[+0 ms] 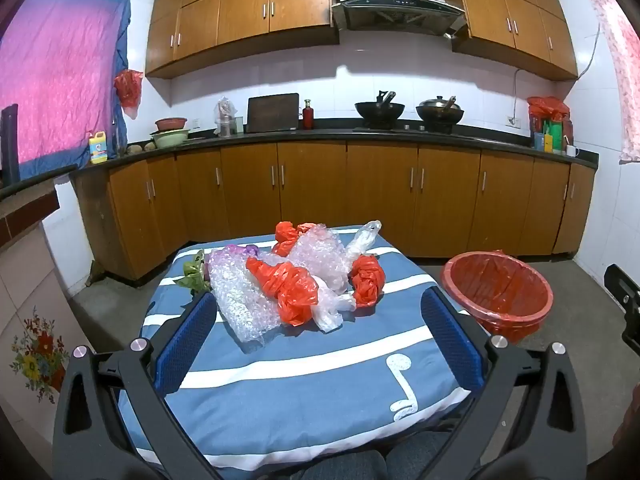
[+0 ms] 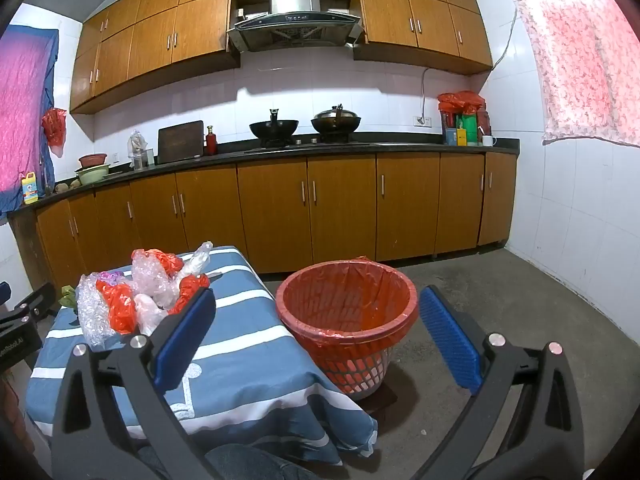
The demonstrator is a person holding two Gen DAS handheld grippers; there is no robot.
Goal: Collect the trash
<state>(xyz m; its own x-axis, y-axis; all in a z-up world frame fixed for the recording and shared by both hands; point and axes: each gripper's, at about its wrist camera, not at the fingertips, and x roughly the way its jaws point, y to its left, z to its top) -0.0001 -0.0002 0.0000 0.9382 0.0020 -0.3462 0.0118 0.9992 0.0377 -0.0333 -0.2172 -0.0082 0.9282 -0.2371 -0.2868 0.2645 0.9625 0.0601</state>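
Kitchen floor at lower right held a bin point(image 2: 347, 320), red-lined, nothing visible inside; left claw point(image 1: 318, 332) and right claw point(image 2: 316, 336) gaped, released.

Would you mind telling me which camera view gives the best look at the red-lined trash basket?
The right wrist view: the trash basket sits central on the floor, showing rim, liner and latticed base. The left wrist view shows the basket only near its right edge, its base hidden.
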